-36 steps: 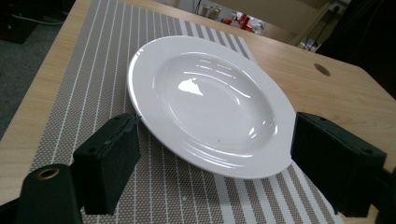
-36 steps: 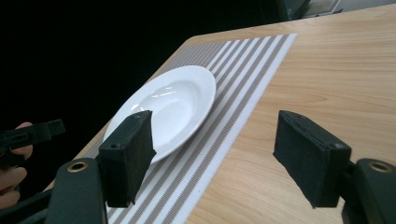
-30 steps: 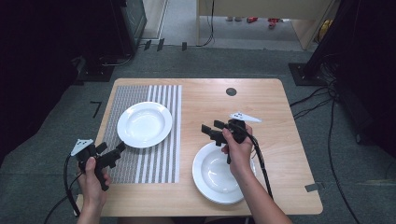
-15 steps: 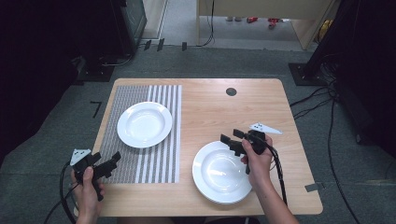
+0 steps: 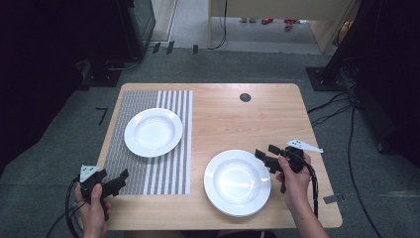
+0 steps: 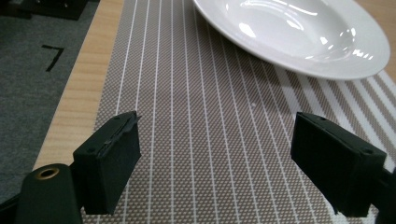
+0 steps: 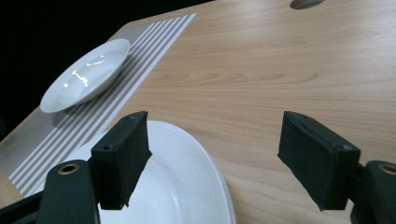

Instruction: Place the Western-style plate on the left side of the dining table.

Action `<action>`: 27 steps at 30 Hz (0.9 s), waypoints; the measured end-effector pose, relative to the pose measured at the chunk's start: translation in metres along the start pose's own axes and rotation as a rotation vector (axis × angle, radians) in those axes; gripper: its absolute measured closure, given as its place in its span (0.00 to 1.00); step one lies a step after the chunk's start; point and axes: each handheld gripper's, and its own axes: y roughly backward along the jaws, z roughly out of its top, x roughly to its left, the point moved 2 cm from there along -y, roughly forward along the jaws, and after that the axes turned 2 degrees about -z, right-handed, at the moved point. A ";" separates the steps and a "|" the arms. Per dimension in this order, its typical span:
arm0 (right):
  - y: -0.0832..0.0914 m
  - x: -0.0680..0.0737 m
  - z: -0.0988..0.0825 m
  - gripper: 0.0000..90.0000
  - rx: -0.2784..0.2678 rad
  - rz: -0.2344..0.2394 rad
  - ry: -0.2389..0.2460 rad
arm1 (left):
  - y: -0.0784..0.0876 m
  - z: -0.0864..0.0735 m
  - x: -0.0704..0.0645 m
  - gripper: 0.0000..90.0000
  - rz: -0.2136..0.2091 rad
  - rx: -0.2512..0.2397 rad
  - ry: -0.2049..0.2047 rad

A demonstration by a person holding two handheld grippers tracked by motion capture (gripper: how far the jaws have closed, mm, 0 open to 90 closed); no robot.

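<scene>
Two white plates are on the wooden table. One plate rests on a grey striped placemat at the left. The other plate lies on bare wood near the front right. My left gripper hovers open over the placemat's front left corner, nothing between its jaws. My right gripper stands open just above the right rim of the near plate, holding nothing.
A dark round hole sits in the table's far middle. Grey carpet surrounds the table, with cables and dark equipment stands to the right and rear. A strip of tape lies at the front right corner.
My right gripper has swung from over the table's middle to the right and nearer, beside the near plate's right rim. My left gripper has dropped back toward the front left corner.
</scene>
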 end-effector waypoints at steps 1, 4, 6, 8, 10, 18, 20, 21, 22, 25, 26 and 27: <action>0.002 -0.002 -0.002 0.28 0.002 -0.006 0.000 | 0.000 -0.001 0.001 0.18 0.002 0.003 -0.001; 0.008 -0.009 -0.006 0.28 0.007 -0.019 -0.002 | 0.000 -0.005 0.002 0.18 0.011 0.012 -0.007; 0.013 -0.014 -0.009 0.27 0.011 -0.032 -0.006 | 0.001 -0.008 0.002 0.18 0.019 0.019 -0.020; 0.017 -0.019 -0.011 0.27 0.016 -0.048 -0.011 | 0.001 -0.010 0.002 0.18 0.027 0.028 -0.035; 0.021 -0.024 -0.014 0.27 0.017 -0.061 -0.019 | 0.001 -0.012 0.003 0.18 0.030 0.033 -0.039; 0.039 -0.046 -0.025 0.27 0.026 -0.116 -0.038 | 0.001 -0.017 0.003 0.18 0.044 0.053 -0.060; 0.043 -0.051 -0.028 0.27 0.030 -0.129 -0.044 | 0.001 -0.019 0.003 0.18 0.048 0.057 -0.062; 0.045 -0.053 -0.029 0.27 0.030 -0.134 -0.044 | 0.001 -0.019 0.003 0.18 0.050 0.059 -0.065; 0.047 -0.055 -0.031 0.27 0.032 -0.140 -0.050 | 0.001 -0.020 0.003 0.18 0.053 0.061 -0.068; 0.053 -0.062 -0.035 0.27 0.034 -0.158 -0.058 | 0.000 -0.022 0.004 0.18 0.058 0.070 -0.075; 0.055 -0.064 -0.036 0.27 0.033 -0.163 -0.060 | 0.000 -0.023 0.004 0.18 0.060 0.072 -0.077; 0.057 -0.066 -0.037 0.27 0.031 -0.167 -0.062 | 0.000 -0.023 0.003 0.18 0.063 0.075 -0.079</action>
